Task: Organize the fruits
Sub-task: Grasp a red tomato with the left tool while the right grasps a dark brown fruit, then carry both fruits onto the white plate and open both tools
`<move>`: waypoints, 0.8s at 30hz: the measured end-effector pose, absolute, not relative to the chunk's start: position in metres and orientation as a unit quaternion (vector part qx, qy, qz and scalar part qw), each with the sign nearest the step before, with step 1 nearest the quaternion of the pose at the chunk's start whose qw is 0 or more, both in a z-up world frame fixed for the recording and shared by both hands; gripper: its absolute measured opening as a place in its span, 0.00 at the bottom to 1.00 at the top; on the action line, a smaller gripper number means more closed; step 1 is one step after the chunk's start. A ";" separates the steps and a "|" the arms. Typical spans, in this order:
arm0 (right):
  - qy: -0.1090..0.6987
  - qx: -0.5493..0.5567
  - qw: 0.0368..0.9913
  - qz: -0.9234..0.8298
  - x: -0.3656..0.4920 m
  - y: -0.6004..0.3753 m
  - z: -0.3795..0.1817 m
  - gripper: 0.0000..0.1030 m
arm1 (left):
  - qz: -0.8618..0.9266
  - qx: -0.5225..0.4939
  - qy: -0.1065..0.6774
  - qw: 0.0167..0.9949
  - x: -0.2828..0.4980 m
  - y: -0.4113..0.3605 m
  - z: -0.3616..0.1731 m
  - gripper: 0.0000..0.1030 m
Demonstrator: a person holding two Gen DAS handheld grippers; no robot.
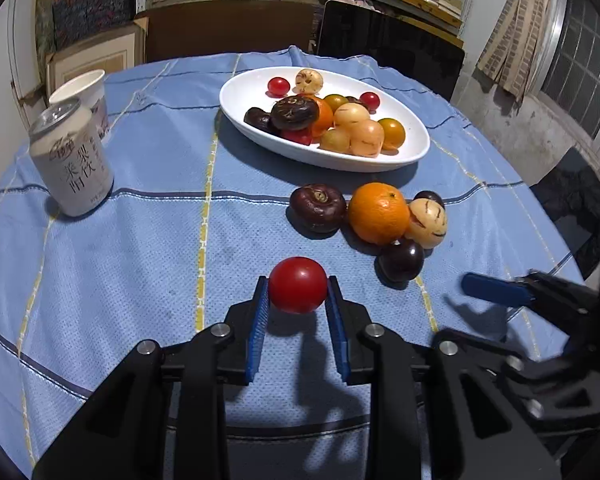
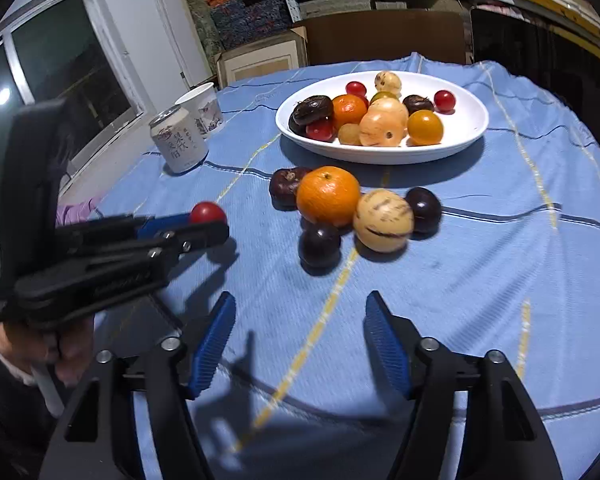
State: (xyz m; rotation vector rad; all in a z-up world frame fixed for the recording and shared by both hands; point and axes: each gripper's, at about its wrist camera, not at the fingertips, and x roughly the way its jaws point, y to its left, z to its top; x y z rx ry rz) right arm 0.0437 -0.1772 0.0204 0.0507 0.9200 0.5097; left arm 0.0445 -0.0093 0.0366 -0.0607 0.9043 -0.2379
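My left gripper (image 1: 298,290) is shut on a small red tomato (image 1: 298,290), held just above the blue tablecloth; the same tomato (image 2: 208,213) shows at its tips in the right wrist view. My right gripper (image 2: 300,308) stands open over bare cloth with nothing between its blue pads. Beyond it lies a loose cluster: an orange (image 2: 328,195), a pale striped melon fruit (image 2: 383,220), a dark plum (image 2: 319,245), another plum (image 2: 424,207) and a dark brown fruit (image 2: 286,186). A white oval dish (image 1: 414,152) behind holds several mixed fruits.
A white drink can (image 1: 72,160) and a paper cup (image 1: 85,88) stand at the table's left. The right gripper (image 1: 496,290) reaches in at the lower right of the left wrist view. Cardboard boxes and shelves stand behind the table.
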 end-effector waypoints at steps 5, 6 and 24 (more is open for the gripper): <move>0.452 0.016 0.865 0.219 0.058 -0.161 0.011 0.49 | -0.128 -0.036 0.425 0.895 0.043 -0.004 0.036 0.26; 0.453 0.017 0.865 0.213 0.061 -0.159 0.010 0.49 | -0.132 -0.044 0.428 0.893 0.044 -0.002 0.035 0.26; 0.457 0.043 0.871 0.176 0.076 -0.164 0.007 0.28 | -0.144 -0.069 0.436 0.886 0.046 0.003 0.029 0.27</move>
